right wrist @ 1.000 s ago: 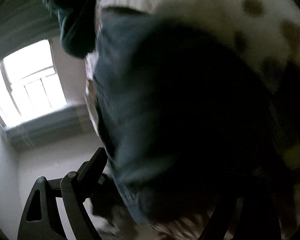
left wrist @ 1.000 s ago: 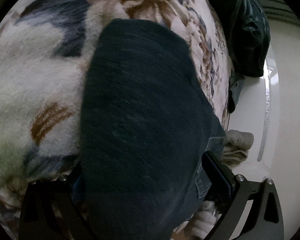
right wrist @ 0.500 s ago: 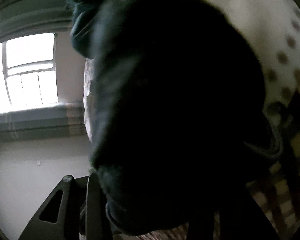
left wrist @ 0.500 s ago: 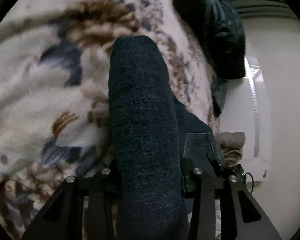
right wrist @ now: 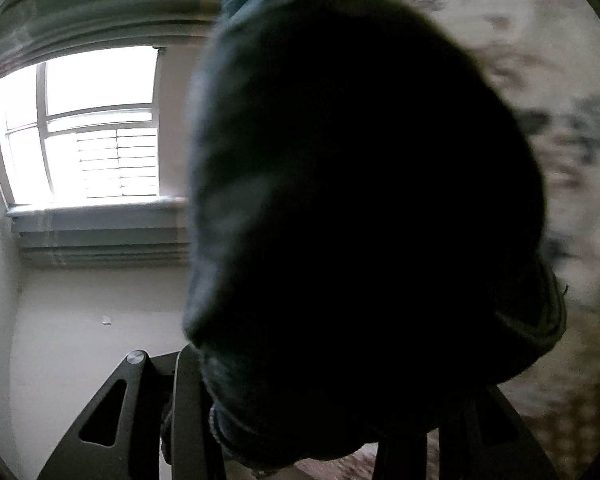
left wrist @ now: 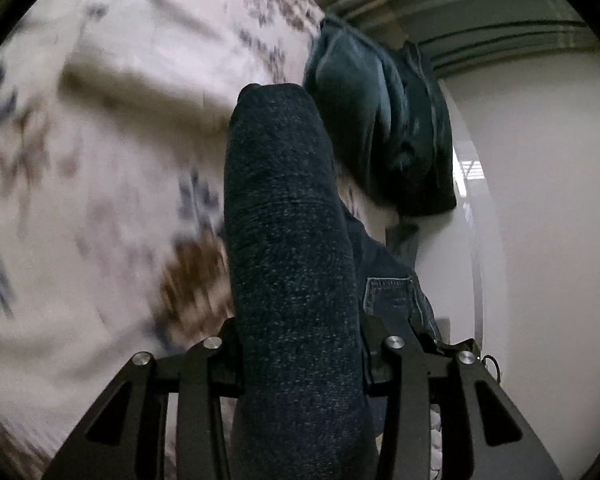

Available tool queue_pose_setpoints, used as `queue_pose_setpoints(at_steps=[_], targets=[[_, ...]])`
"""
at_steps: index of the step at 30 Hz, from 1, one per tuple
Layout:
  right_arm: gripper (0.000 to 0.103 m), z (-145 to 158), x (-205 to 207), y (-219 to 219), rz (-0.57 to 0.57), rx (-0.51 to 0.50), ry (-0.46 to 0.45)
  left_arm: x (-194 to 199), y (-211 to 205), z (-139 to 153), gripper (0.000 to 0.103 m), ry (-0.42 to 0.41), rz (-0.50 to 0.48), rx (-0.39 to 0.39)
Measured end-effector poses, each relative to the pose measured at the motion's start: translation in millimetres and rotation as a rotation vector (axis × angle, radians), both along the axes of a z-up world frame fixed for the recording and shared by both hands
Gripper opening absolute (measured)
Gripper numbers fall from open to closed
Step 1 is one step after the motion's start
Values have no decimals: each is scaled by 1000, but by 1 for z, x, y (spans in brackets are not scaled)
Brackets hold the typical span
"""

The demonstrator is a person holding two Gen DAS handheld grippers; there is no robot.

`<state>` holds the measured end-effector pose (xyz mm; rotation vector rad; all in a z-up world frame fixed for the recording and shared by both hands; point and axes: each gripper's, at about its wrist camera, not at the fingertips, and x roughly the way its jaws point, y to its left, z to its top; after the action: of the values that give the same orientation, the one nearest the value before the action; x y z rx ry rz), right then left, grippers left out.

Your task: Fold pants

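Floral blanket-covered bed (left wrist: 100,168), dark green garment (left wrist: 396,128) heaped on it

A bright barred window (right wrist: 84,128) glowed at nine o'clock above pale walls (right wrist: 92,312), while a floral blanket (left wrist: 100,168) spread toward ten o'clock.

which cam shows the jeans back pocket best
The left wrist view: the stitched back pocket of the jeans is lit and sharp there. The right wrist view shows the jeans only as a dark backlit mass, no pocket visible.

A bedroom at home.
Fuzzy cream blanket with brown and blue floral print (left wrist: 100,200) covers the bed; bright barred window (right wrist: 88,128) in plain white walls.
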<state>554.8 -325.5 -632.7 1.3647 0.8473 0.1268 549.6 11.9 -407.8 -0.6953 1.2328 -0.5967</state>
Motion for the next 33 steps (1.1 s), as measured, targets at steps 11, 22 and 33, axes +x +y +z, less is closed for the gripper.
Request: queue_pose_setpoints(at_steps=[11, 22, 33], targets=[[42, -50, 267, 152, 20, -19, -102, 243, 107, -39, 36, -31, 31, -15], [43, -142, 383, 207, 80, -75, -64, 335, 150, -129, 37, 49, 16, 9], [68, -104, 383, 127, 205, -326, 178, 286, 149, -91, 85, 43, 56, 363]])
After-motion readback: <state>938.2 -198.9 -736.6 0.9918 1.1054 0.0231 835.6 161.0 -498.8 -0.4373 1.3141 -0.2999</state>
